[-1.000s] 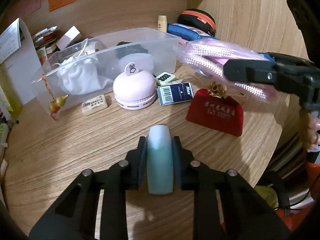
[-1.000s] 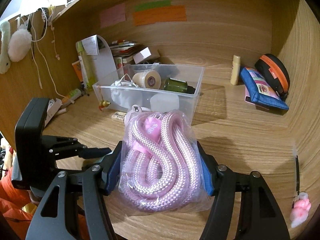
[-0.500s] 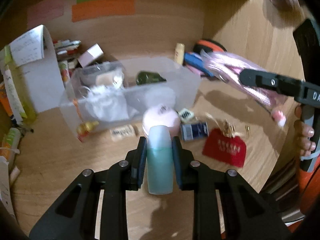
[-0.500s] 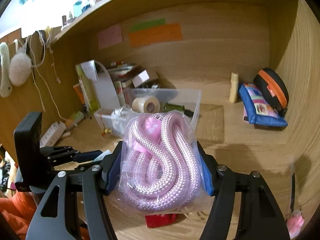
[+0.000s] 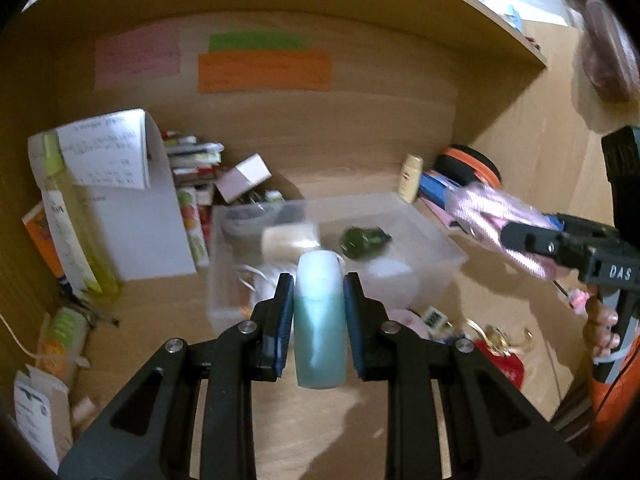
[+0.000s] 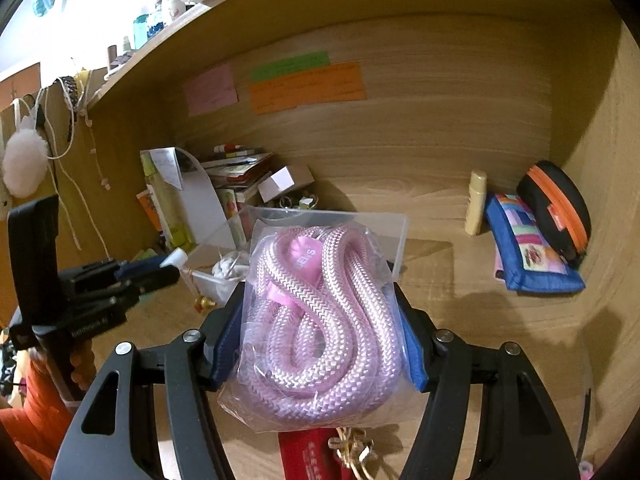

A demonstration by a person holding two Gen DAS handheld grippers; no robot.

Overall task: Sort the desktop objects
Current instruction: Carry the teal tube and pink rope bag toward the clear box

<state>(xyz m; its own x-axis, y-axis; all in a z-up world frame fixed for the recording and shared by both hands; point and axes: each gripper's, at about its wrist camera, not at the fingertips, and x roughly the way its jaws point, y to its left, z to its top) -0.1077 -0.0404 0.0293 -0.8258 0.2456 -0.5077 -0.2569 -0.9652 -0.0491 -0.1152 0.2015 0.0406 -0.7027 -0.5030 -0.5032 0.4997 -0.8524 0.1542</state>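
Desktop objects were clamped in both grippers: a teal bottle (image 5: 320, 320) between the closed pads of the left gripper (image 5: 319, 312), a bagged pink rope (image 6: 320, 320) squeezed in the right gripper (image 6: 320, 344). Both had been raised from near the desk (image 6: 500, 320) within a second and were now held above the clear bin (image 5: 436, 240), so dropping them in was judged next.

Bare desk (image 6: 460, 280) lies right of the clear bin (image 6: 396, 228) (pouches (image 6: 528, 256) crowd the corner).
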